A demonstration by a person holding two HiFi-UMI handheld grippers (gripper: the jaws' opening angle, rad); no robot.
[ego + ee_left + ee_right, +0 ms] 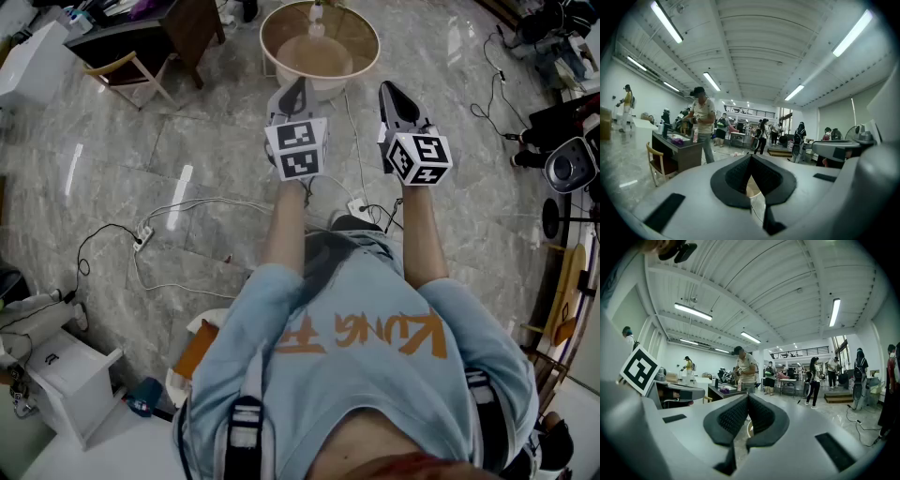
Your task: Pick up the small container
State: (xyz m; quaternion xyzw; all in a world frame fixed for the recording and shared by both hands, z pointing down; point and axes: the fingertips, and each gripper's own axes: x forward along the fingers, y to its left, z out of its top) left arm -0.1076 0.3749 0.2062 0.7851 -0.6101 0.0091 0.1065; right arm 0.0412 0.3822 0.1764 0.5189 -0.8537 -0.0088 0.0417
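**Q:** Where is the small container?

**A:** The small container [317,25] stands on the round table [361,58], toward the table's far rim. The head camera looks steeply down on it. It is pale and too small to make out in detail.

**Q:** And the two tongs?

**A:** Both are on the person's side of the round table, well apart from the container. The left gripper [298,87] points at the table's near rim, its tip just over the edge. The right gripper [388,91] is just beside that rim, to the right. In each gripper's own view the dark ribbed pads [736,176] meet at the tip with nothing between them, so both are clenched and empty. Each gripper carries a marker cube [298,148] on the end farther from the table.

**Q:** What surrounds the table?

**A:** It stands on a grey marble floor [216,150]. Left of the table are a wooden chair [131,70] and a dark desk [159,28]. On the person's side of the table, a white power strip [142,240] with cables lies on the floor. The person's bare forearms and light blue shirt [356,375] with orange print fill the lower part of the head view.
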